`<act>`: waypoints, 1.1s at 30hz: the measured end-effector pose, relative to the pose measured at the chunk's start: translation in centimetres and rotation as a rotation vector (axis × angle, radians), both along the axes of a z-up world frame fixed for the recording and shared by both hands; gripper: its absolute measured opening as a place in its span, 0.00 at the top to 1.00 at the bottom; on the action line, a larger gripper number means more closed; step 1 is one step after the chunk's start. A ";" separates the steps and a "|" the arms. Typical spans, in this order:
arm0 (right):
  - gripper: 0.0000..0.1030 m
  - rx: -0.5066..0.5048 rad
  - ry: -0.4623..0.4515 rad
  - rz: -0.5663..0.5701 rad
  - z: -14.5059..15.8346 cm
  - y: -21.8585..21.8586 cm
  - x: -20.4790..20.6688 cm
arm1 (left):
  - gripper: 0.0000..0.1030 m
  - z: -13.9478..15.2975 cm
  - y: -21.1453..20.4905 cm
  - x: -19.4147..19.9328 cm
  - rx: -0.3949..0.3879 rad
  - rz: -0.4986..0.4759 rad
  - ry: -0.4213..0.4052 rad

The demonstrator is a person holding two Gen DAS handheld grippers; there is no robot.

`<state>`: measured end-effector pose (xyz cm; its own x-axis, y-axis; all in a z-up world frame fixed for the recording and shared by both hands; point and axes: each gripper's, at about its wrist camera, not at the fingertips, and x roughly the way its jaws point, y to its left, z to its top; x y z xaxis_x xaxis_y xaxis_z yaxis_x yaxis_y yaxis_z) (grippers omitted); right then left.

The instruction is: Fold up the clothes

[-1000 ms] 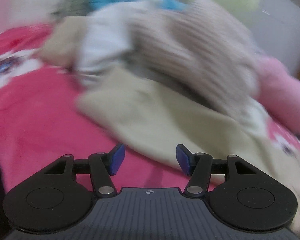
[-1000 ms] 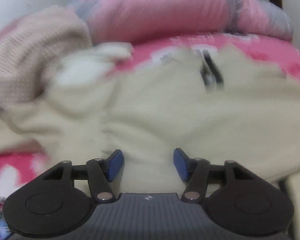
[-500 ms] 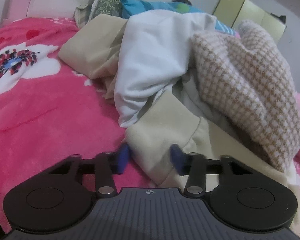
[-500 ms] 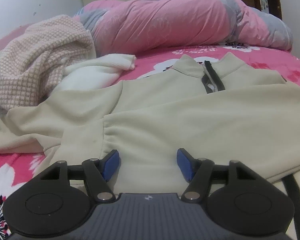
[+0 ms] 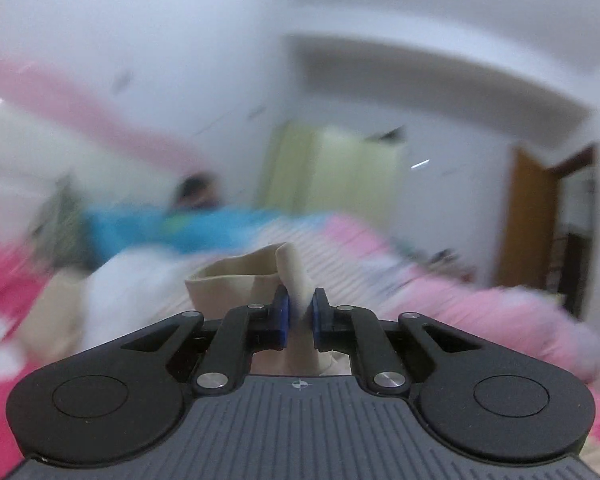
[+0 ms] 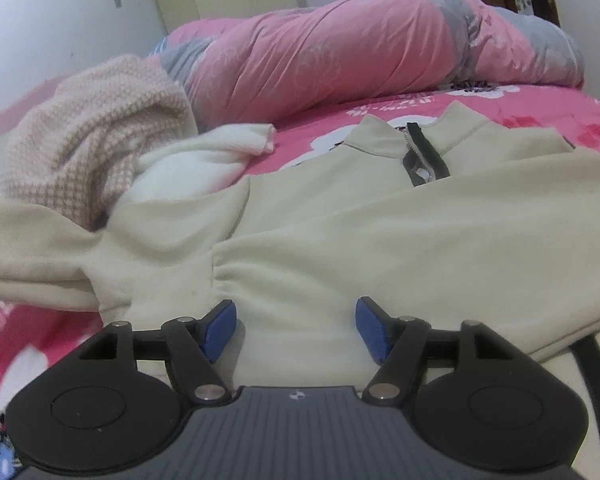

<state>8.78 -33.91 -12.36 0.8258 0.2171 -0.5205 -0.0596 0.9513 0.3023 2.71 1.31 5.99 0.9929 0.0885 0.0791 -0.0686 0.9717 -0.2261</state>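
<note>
A cream zip-neck sweater (image 6: pixel 380 232) lies spread flat on the pink bed sheet (image 6: pixel 540 108), collar and zipper (image 6: pixel 420 152) at the far side. My right gripper (image 6: pixel 296 320) hovers open over its near hem, and the cloth under it is not pinched. The sweater's left sleeve (image 6: pixel 40 248) stretches off to the left edge. In the blurred left wrist view my left gripper (image 5: pixel 300 304) is shut on the cream sleeve cuff (image 5: pixel 240 280), which stands up above the fingers, lifted off the bed.
A checked knit garment (image 6: pixel 92 148) and a white garment (image 6: pixel 196 160) are heaped left of the sweater. A rolled pink duvet (image 6: pixel 340 48) lies along the far side. Blurred beyond the left gripper are a blue garment (image 5: pixel 160 228), a pale wardrobe (image 5: pixel 332 172) and a wooden door (image 5: pixel 528 216).
My left gripper closed on the cream cuff and rose with it, so its view swung from the clothes pile up to the room. The right gripper stayed in place, its fingers slightly wider.
</note>
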 end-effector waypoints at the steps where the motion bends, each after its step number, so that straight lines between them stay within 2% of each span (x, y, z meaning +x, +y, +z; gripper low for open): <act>1: 0.33 0.028 -0.009 -0.002 -0.1 -0.4 -0.2 | 0.91 1.5 -1.7 0.2 0.022 -0.045 -0.034; 4: 0.33 0.119 -0.034 -0.007 -0.3 -1.5 -0.6 | 0.91 5.1 -7.9 1.6 0.078 -0.206 -0.097; 8: 0.33 0.209 -0.058 -0.011 -0.6 -2.5 -0.9 | 0.88 7.8 -18.2 4.5 0.176 -0.508 -0.072; 9: 0.33 0.212 -0.060 -0.012 -0.6 -2.5 -0.9 | 0.81 7.6 -21.0 5.2 0.214 -0.616 -0.018; 10: 0.33 0.215 -0.062 -0.014 -0.6 -2.5 -1.0 | 0.69 7.3 -23.5 5.9 0.244 -0.717 0.036; 11: 0.33 0.221 -0.064 -0.016 -0.6 -2.6 -1.0 | 0.62 6.6 -25.5 6.4 0.259 -0.786 0.087; 12: 0.33 0.227 -0.066 -0.018 -0.6 -2.7 -1.0 | 0.55 5.8 -26.9 6.7 0.277 -0.813 0.127; 14: 0.33 0.242 -0.070 -0.023 -0.6 -2.9 -1.0 | 0.48 4.1 -27.7 6.7 0.297 -0.732 0.151; 16: 0.33 0.260 -0.075 -0.025 -0.7 -3.1 -1.2 | 0.44 3.0 -26.1 6.9 0.271 -0.672 0.159; 19: 0.33 0.266 -0.074 -0.028 -0.7 -3.2 -1.3 | 0.40 1.9 -21.5 7.6 0.205 -0.595 0.200; 21: 0.33 0.269 -0.076 -0.029 -0.7 -3.2 -1.3 | 0.38 1.2 -18.2 7.6 0.210 -0.519 0.227; 25: 0.33 0.311 -0.087 -0.035 -0.9 -3.7 -1.6 | 0.36 -1.5 -13.0 7.7 0.260 -0.437 0.343; 30: 0.33 0.475 -0.032 -0.097 -0.1 -5.7 -1.9 | 0.36 -7.3 -11.6 8.3 0.333 -0.462 0.551; 31: 0.28 0.497 -0.003 -0.126 0.3 -6.0 -2.0 | 0.36 -8.4 -11.7 8.0 0.351 -0.474 0.576; 33: 0.27 0.521 0.062 -0.154 1.3 -6.8 -2.7 | 0.36 -10.0 -12.3 7.4 0.378 -0.507 0.598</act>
